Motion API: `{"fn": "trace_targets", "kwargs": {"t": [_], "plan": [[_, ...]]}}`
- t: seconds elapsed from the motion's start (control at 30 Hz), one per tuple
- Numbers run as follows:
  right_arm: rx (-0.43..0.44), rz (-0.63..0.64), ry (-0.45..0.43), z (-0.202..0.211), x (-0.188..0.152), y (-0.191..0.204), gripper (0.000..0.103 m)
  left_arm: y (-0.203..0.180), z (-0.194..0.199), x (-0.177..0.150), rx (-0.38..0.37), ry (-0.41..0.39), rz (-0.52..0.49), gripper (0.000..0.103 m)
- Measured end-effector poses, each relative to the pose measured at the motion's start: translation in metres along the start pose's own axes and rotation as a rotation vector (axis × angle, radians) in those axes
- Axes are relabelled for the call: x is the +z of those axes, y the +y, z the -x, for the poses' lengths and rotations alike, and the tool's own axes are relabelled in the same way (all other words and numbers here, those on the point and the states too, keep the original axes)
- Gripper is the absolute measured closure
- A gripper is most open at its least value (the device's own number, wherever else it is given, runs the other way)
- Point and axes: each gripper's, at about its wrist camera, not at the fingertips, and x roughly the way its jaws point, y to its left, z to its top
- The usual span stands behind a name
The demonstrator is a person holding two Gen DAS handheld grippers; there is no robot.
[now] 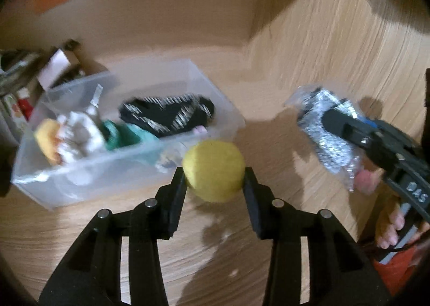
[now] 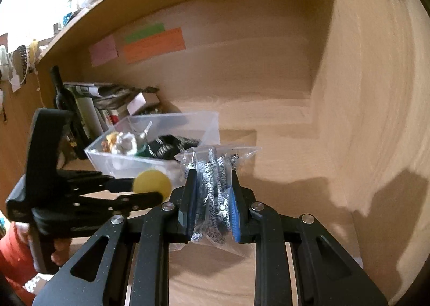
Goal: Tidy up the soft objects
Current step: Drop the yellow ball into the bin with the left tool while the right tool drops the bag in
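My left gripper (image 1: 214,178) is shut on a yellow soft ball (image 1: 213,170) and holds it above the wooden shelf, just in front of a clear plastic bin (image 1: 88,171). The bin holds a black-and-white patterned cloth (image 1: 166,114), a green cloth (image 1: 121,135) and a white and yellow plush toy (image 1: 67,139). My right gripper (image 2: 212,190) is shut on a clear plastic bag of black-and-white fuzzy strands (image 2: 215,185), to the right of the bin (image 2: 129,162). The ball (image 2: 152,182) and left gripper also show in the right wrist view.
Books, a dark bottle (image 2: 60,96) and a small box (image 2: 139,103) stand behind the bin at the left. Coloured paper labels (image 2: 153,44) are stuck on the shelf's back wall. The shelf's side wall (image 2: 376,91) rises at the right.
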Motion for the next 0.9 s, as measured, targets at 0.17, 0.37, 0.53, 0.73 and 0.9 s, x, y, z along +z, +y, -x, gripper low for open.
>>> {"fn": "trace_targets", "kwargs": {"t": [0.17,0.37,0.53,0.73,0.9], "plan": [[0.028,0.022,-0.037,-0.009,0.023,0.015,0.084,0.029,0.037,0.016,0.034,-0.11,0.038,0.061],[0.066,0.055,-0.077,-0.022,0.052,0.036,0.084,0.059,0.05,0.032,0.073,-0.161,0.079,0.061],[0.088,0.074,-0.068,-0.043,0.068,0.048,0.084,0.069,0.033,0.036,0.093,-0.138,0.102,0.061],[0.097,0.084,0.013,-0.081,0.071,0.055,0.084,0.075,-0.003,0.033,0.128,-0.072,0.107,0.061],[0.078,0.094,0.109,-0.118,0.061,0.055,0.084,0.072,-0.017,0.032,0.127,-0.036,0.105,0.061]]}}
